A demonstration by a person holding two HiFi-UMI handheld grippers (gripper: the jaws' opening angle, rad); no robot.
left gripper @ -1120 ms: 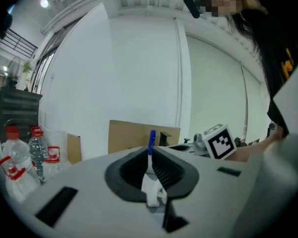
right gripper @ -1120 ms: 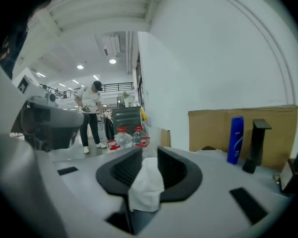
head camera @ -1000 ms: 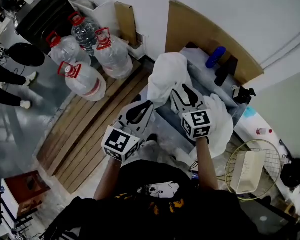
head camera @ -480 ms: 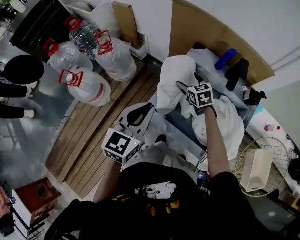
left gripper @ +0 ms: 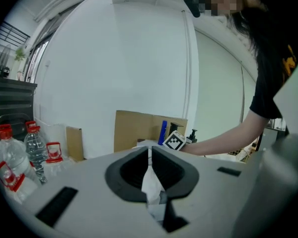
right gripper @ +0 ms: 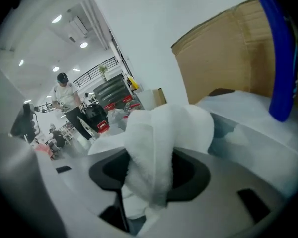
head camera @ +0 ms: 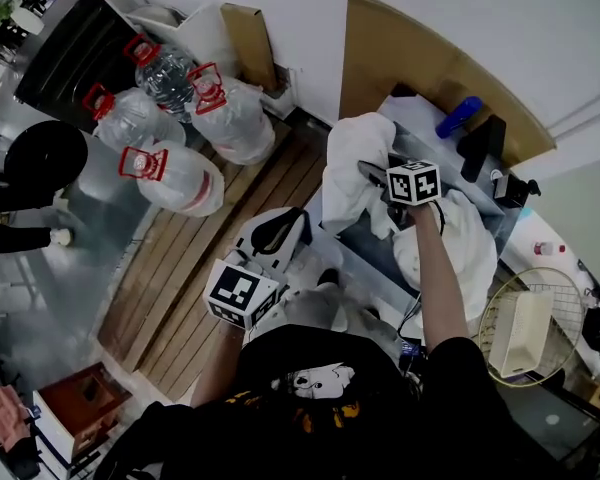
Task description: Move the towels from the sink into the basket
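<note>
A white towel (head camera: 352,158) hangs bunched over the left edge of the grey sink (head camera: 412,120). My right gripper (head camera: 368,174) reaches into it. In the right gripper view its jaws are closing and their pads squeeze a thick fold of that towel (right gripper: 161,133) at my right gripper (right gripper: 149,170). A second white towel (head camera: 468,240) lies draped over the sink's near right side. The round wire basket (head camera: 498,313) sits low at the right with a pale object inside. My left gripper (head camera: 290,220) hangs back near the body, jaws together and holding nothing, shown again at left gripper (left gripper: 150,151).
A blue bottle (head camera: 458,116) and a black dispenser (head camera: 485,146) stand at the sink's back, against a cardboard sheet (head camera: 420,53). Several large water jugs (head camera: 175,173) lie on the wooden floor to the left. People stand far off at the left.
My right gripper has stretched away from the body onto the towel at the sink's left edge, opened wide on the way, and closed onto a fold. The left gripper has stayed low.
</note>
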